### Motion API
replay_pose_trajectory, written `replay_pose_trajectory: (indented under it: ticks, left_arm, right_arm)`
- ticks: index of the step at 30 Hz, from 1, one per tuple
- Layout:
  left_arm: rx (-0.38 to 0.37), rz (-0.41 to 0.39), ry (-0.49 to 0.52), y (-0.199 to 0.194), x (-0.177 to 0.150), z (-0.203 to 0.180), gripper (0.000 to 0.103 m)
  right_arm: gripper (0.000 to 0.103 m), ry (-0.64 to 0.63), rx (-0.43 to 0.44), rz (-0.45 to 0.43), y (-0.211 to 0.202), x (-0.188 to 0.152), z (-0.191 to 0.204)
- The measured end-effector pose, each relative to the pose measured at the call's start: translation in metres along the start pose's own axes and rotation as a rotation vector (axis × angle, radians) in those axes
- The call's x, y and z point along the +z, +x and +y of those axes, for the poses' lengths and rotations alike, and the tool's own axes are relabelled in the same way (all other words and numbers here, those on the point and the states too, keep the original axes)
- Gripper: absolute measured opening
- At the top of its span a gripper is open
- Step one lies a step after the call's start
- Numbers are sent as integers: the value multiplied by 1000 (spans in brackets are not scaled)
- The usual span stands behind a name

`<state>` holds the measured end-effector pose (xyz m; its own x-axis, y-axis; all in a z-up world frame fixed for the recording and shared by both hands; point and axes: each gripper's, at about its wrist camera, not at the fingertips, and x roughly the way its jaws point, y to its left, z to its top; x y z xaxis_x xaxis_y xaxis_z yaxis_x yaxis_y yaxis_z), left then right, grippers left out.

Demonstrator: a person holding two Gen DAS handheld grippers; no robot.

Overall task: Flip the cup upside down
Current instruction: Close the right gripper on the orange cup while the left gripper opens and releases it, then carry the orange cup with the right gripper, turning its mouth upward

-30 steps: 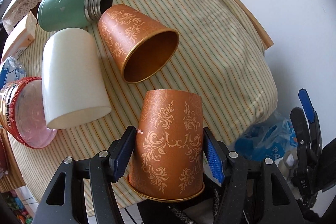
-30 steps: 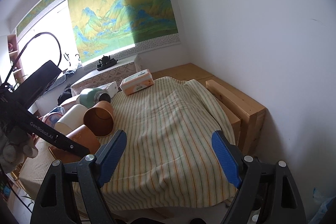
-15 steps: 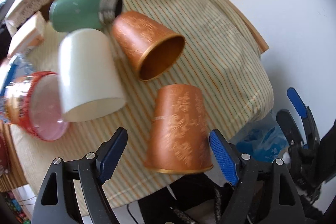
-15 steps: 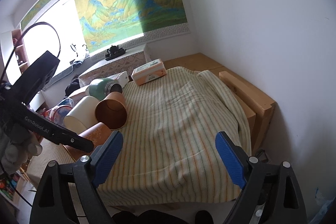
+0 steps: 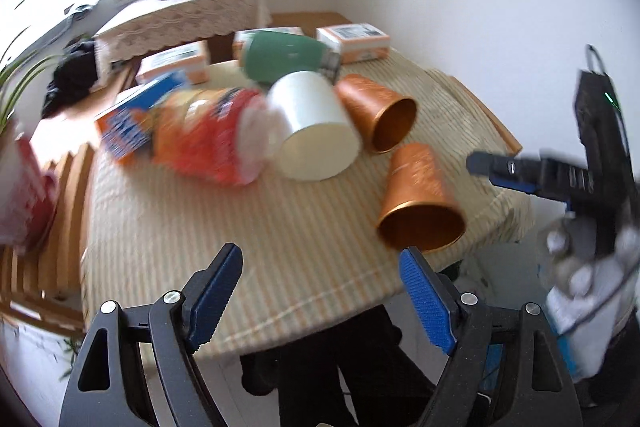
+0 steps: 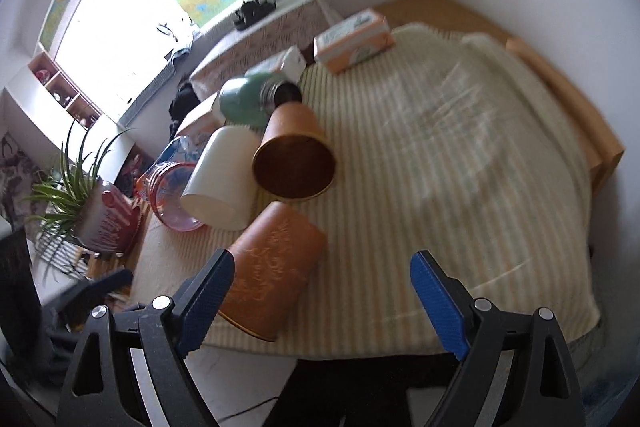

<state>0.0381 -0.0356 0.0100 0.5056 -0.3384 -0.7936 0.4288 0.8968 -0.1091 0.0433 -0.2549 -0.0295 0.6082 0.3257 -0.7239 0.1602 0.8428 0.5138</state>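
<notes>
**Checking the flipped cup before you move on**

Standing mouth-down, the cup (image 5: 420, 203) sits near the counter's (image 5: 280, 247) right edge. Your left hand-held gripper (image 5: 320, 295) and right hand-held gripper (image 6: 320, 301) are both apart, empty. Confirm the rim sits flat, clear of the edge.

Left wrist view motion-blurred: orange-red packet (image 5: 208, 137) at 10 o'clock, label unreadable. Red-white object (image 5: 24, 187) at 9 o'clock cut by frame edge. Right gripper (image 5: 516, 171) at 3 o'clock smeared, jaw state unclear. Right wrist view: patterned copper cup (image 6: 272, 267) rim partly behind the left finger (image 6: 204, 301). Striped cloth (image 6: 460, 147) blurred.
</notes>
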Motion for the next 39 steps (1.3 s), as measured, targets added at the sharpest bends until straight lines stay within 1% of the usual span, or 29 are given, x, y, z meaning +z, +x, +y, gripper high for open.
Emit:
replay_pose_trajectory:
  ticks: [4,6,7,10,14,17,20,22,24,26,27,35,39]
  left_arm:
    - [11,-57,-58,-13,-23,20,84]
    - [19,-69,-63,-16,-32,25,84]
    - [23,-71,-63,-16,-34,27,84]
    - [26,-65,-73,-15,-40,37,84]
    - [34,-76,-90,-18,-48,47,84]
    - [32,-84,-105,-21,-49,53,84]
    - [35,-88,-114,-20,-48,57,84]
    - [32,-92,-122,-20,-48,60,84]
    - [31,-94,-124,-20,-47,61,84]
    - [29,-94,-131,-20,-47,62,84]
    - [27,-93,-133,-19,-47,63,84]
    - [21,-91,-138,-16,-50,63,84]
    - [18,-89,-143,-13,-50,63,84]
  right_arm:
    - [87,121,50,129,24,11,-5]
    - [87,167,81,190,37,17,-4]
    - [87,173,83,208,42,19,-3]
    - [87,179,48,234,53,25,3]
    - [87,196,26,277,66,29,5]
    - [83,194,10,302,73,29,7]
    - [79,178,-6,312,75,31,10]
    - [72,177,-8,326,77,31,12]
    - [72,170,-12,326,79,32,14]
    - [68,172,-3,327,81,32,15]
    - [64,172,2,328,81,32,16]
    - [62,130,-8,294,81,24,29]
    - [60,103,-6,259,73,19,30]
